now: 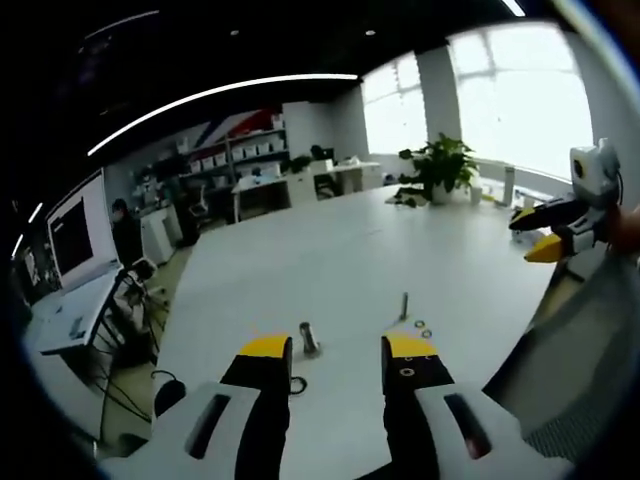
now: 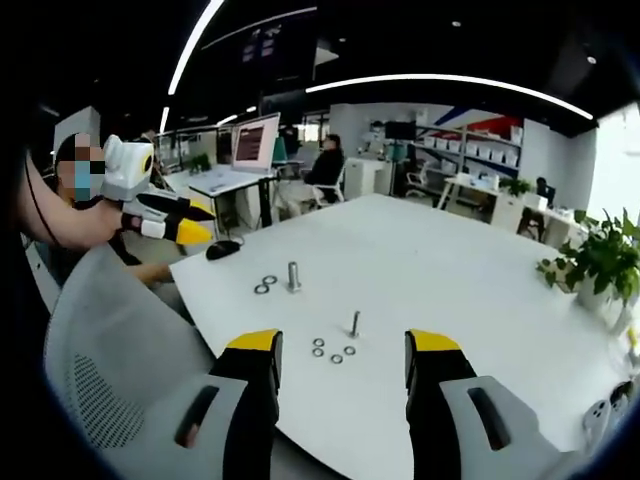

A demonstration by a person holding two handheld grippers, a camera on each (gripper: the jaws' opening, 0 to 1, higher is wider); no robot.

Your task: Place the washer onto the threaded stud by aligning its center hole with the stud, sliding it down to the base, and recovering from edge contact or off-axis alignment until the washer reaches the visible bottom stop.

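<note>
I held both grippers well above the white table [image 2: 450,270], the left gripper [image 1: 338,352] and right gripper [image 2: 343,350] released, nothing grasped. The washers [image 2: 333,351] lay just beside the thin stud [image 2: 355,322]. I judged a low, centred pinch on one washer best. The right gripper view separated four washers; the left gripper view barely did.

Left gripper [image 1: 336,352]: two black jaws capped with yellow tips, set in pale grey housings, each with a dark oblong slot. Two small round marks on the inner jaw at 5 o'clock. Right gripper [image 2: 343,347]: same build, black jaws, yellow tips, grey slotted housings. Seen from across in the left gripper view at 3 o'clock, and the left one in the right gripper view at 9 o'clock: yellow-and-black jaws under a white box.
</note>
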